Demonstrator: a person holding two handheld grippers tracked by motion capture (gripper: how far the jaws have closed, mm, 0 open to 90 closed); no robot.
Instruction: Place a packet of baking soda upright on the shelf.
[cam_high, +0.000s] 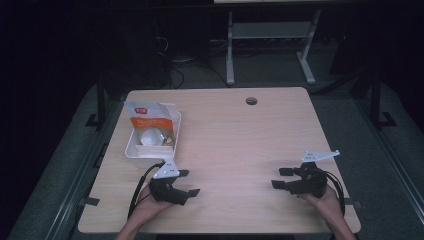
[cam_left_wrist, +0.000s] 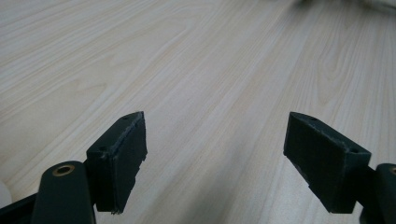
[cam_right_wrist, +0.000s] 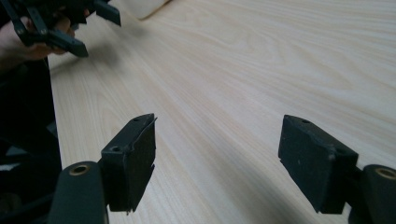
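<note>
1. Two grippers rest low on the pale wooden table (cam_high: 235, 130) in the high view: the left gripper (cam_high: 191, 183) at lower left of centre, the right gripper (cam_high: 280, 178) at lower right, well apart from each other.
2. The left gripper's jaws stand wide apart with nothing between them; in the left gripper view bare wood grain shows in the gap.
3. The right gripper's jaws are likewise spread wide and hold nothing; in the right gripper view the wood shows between them, and the left gripper appears far off in the upper left corner of that frame.
4. A white tray (cam_high: 131, 149) sits at the left side of the table in the high view, just above the left gripper and near it, not touching.
5. Inside the tray an orange and white pouch (cam_high: 145, 116) leans at the far end, its top rising over the rim.
6. Below the pouch, in the tray, lies a pale rounded thing (cam_high: 150, 137); what it is cannot be told.
7. Each hand grips its tool from the bottom edge of the high view: the left hand (cam_high: 150, 204) and the right hand (cam_high: 325, 200).
</note>
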